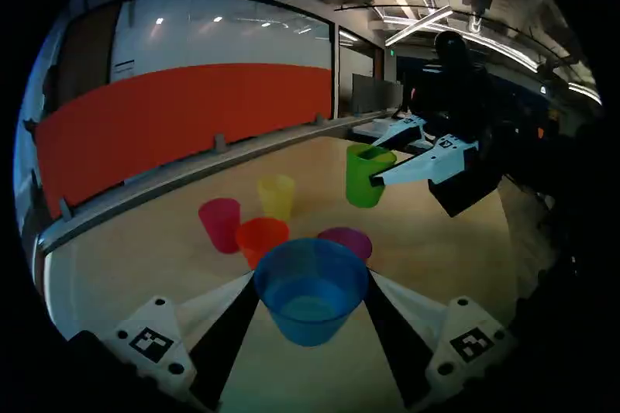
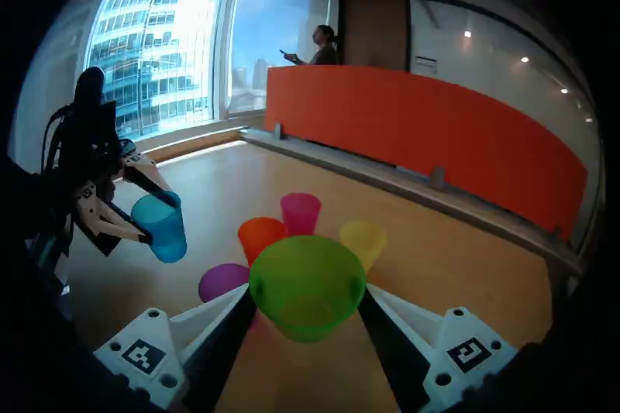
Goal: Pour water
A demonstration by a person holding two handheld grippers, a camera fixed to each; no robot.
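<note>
My left gripper (image 1: 311, 297) is shut on a blue cup (image 1: 311, 289) held upright with water in its bottom. From the right gripper view the same blue cup (image 2: 160, 225) hangs at the left in that gripper (image 2: 151, 219). My right gripper (image 2: 308, 297) is shut on a green cup (image 2: 307, 286), upright above the table. In the left gripper view the green cup (image 1: 366, 173) is at centre right, held by the right gripper (image 1: 387, 169). On the table (image 1: 434, 258) stand a pink cup (image 1: 221, 223), orange cup (image 1: 260, 239), yellow cup (image 1: 277, 196) and purple cup (image 1: 346, 242).
An orange wall panel (image 1: 186, 115) runs behind the table's far edge. In the right gripper view, large windows (image 2: 163, 49) are at the back left and a person (image 2: 319, 45) stands far off. The pink (image 2: 300, 212), orange (image 2: 260, 237), yellow (image 2: 362, 242) and purple (image 2: 222, 282) cups cluster mid-table.
</note>
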